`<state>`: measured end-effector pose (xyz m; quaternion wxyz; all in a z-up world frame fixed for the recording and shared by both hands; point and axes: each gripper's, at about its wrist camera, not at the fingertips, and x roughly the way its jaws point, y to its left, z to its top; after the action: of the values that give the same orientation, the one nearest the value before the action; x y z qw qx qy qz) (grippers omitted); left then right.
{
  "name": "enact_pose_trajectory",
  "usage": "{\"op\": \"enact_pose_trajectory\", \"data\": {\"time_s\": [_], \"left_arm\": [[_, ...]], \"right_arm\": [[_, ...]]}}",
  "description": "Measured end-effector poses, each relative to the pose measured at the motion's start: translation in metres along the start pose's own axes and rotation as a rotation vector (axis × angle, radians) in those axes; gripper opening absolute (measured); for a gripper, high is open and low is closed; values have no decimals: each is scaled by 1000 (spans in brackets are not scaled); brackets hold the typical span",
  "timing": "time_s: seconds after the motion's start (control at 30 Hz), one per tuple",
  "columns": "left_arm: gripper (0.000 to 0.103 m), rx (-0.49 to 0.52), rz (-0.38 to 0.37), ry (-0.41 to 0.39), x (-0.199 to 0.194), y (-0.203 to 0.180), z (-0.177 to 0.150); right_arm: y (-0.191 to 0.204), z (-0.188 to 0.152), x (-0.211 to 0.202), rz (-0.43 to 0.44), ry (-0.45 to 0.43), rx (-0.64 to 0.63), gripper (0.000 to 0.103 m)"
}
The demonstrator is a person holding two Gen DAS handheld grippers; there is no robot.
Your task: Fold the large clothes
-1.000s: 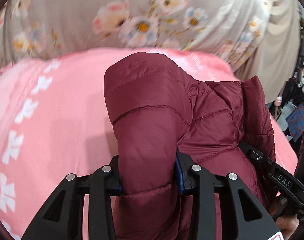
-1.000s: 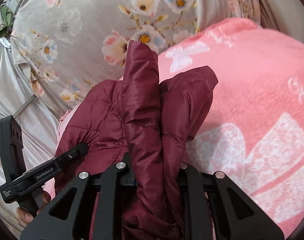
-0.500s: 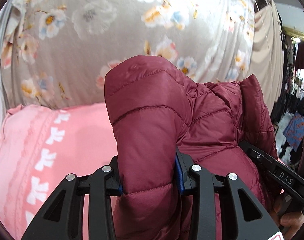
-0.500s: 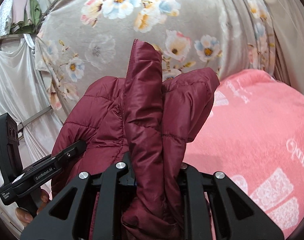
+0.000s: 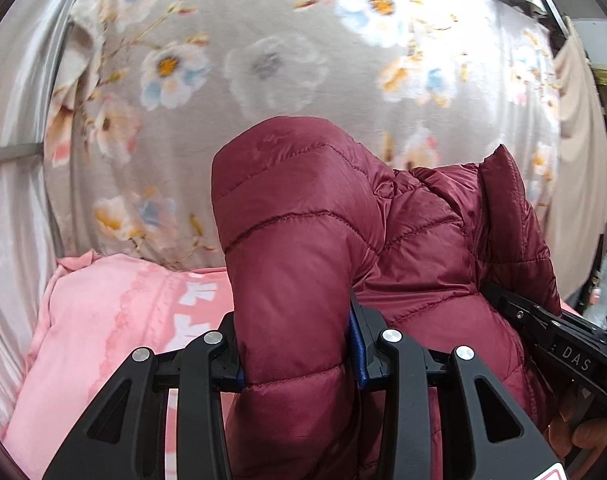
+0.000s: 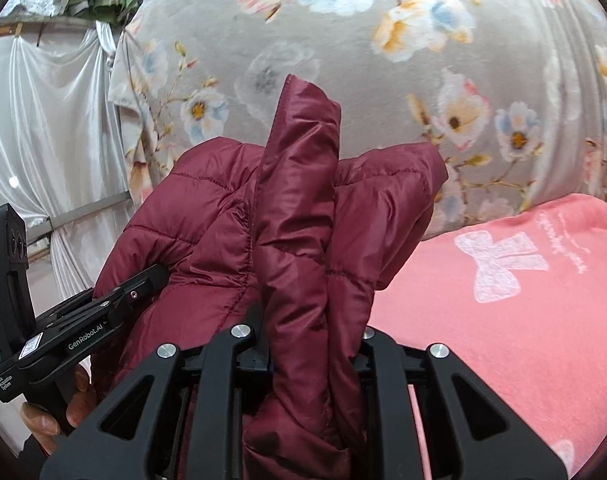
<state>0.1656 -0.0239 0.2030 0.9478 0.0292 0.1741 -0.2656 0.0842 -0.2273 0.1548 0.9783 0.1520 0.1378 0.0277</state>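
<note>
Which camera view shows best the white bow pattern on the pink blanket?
The right wrist view. There one white bow lies whole and sharp on the pink blanket, beside the maroon jacket. In the left wrist view only partial bows show, partly hidden behind the left claw and the jacket.

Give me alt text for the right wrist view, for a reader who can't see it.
The right hand-held gripper is clamped on bunched folds of a maroon puffer jacket, with the left hand-held gripper gripping the same jacket at lower left. Behind are a pink blanket and a grey floral blanket.
</note>
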Motion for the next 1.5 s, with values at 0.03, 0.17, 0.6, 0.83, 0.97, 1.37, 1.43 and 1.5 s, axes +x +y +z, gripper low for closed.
{"op": "enact_pose_trajectory", "data": {"time_s": [0.03,0.17,0.6,0.83,0.97,1.37,1.43,1.5], "left_arm": [[34,-17,0,6,11,11,-3],[34,-49,8,50,63,43,-26],[34,-66,90,244,202,88,-116],[53,-74,135,254,213,98,-138],[70,-106,188,291,220,107,-139],[73,-108,338,376,180,91,-101],[73,-113,323,398,192,79,-98],[73,-104,330,430,208,69,-101]], "right_arm": [[0,-3,12,5,9,-2,16],[-10,-24,73,32,70,35,16],[-49,-109,220,-13,279,116,17],[-71,-127,236,3,340,212,31],[-77,-127,234,-17,351,242,40],[-34,-74,172,-252,218,-90,16],[-23,-76,195,-254,255,-124,14],[-23,-83,216,-279,288,-137,14]]}}
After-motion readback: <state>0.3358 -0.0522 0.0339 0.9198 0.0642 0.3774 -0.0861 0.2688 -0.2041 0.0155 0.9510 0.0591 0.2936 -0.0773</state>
